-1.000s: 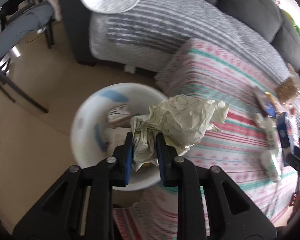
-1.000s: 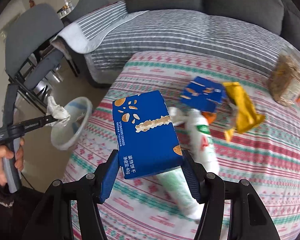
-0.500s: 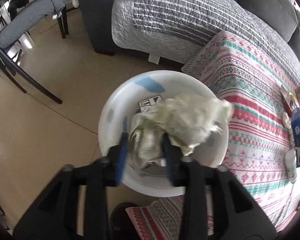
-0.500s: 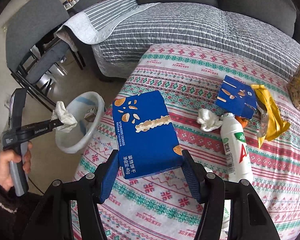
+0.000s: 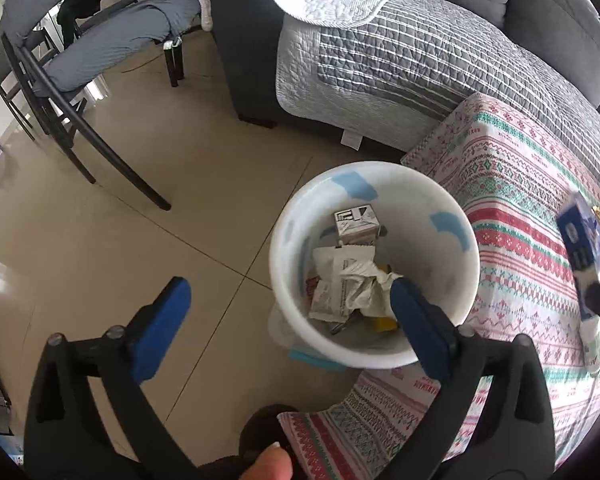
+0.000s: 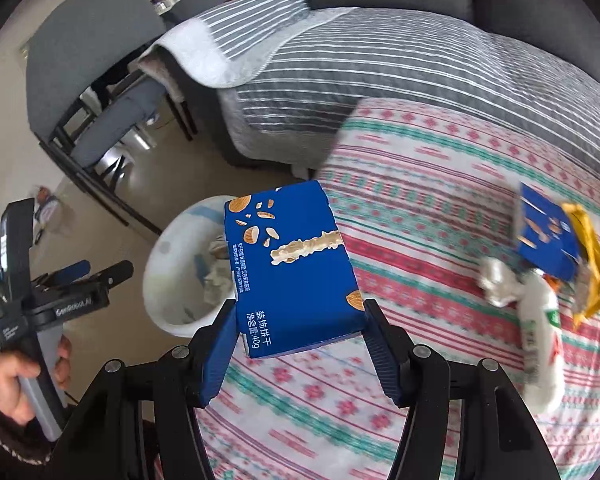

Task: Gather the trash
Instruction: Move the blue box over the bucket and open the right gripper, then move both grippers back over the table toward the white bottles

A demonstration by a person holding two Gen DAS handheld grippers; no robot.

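My left gripper (image 5: 288,292) hangs over the white bin (image 5: 374,166), its jaws opening wide with nothing between them. The crumpled paper (image 5: 360,284) lies inside the bin on other scraps and a small carton (image 5: 356,224). My right gripper (image 6: 299,316) is shut on a blue biscuit box (image 6: 292,272), held above the table edge beside the bin (image 6: 168,264). The left gripper (image 6: 100,270) also shows in the right wrist view, held by a hand. On the table lie a white bottle (image 6: 540,344), a crumpled tissue (image 6: 500,284), a second blue box (image 6: 544,236) and a yellow wrapper (image 6: 588,256).
The table wears a patterned striped cloth (image 6: 440,208). Behind it stands a dark sofa with a grey striped quilt (image 5: 400,60). A black-legged chair (image 5: 92,52) stands on the tiled floor (image 5: 140,160) to the left of the bin.
The left gripper's jaws opened and the crumpled paper dropped into the bin. The right gripper carried the blue box leftward across the table toward the bin.
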